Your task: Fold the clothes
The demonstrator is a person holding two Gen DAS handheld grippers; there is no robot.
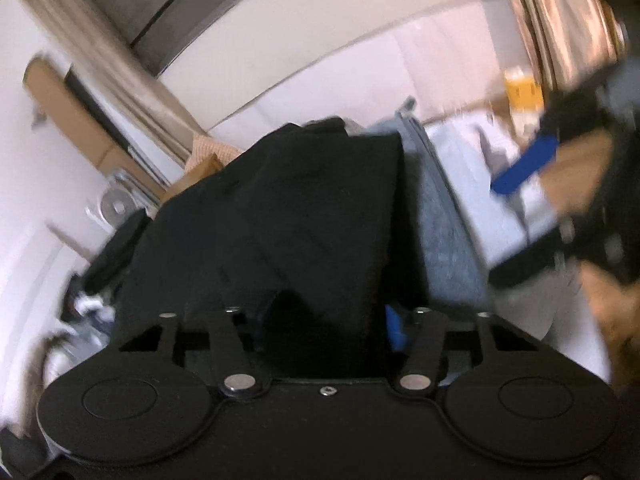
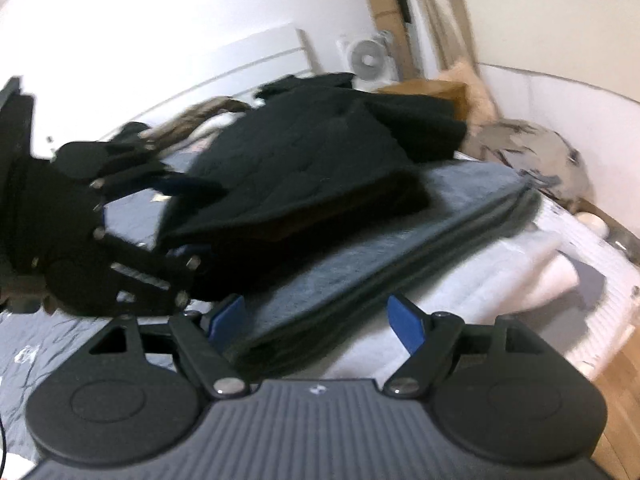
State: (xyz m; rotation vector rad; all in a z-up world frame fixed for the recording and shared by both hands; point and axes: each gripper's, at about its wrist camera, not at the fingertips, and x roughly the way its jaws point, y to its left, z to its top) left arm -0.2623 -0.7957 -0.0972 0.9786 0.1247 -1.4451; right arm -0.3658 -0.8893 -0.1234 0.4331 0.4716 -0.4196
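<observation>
Left gripper [image 1: 324,320] clamped on black garment [image 1: 280,216], lifted off grey folded cloth [image 2: 360,264] on white bedding [image 2: 500,264]. Right gripper [image 2: 320,316] spread wide, holding nothing, straddling the grey cloth's edge. No legible writing or brand, blurred throughout.

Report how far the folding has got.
Done: a grey folded garment lies flat on the bed. In hand: the left gripper has black cloth between its fingers; the right gripper is open over the grey edge. Left: flattening the rumpled black piece.
</observation>
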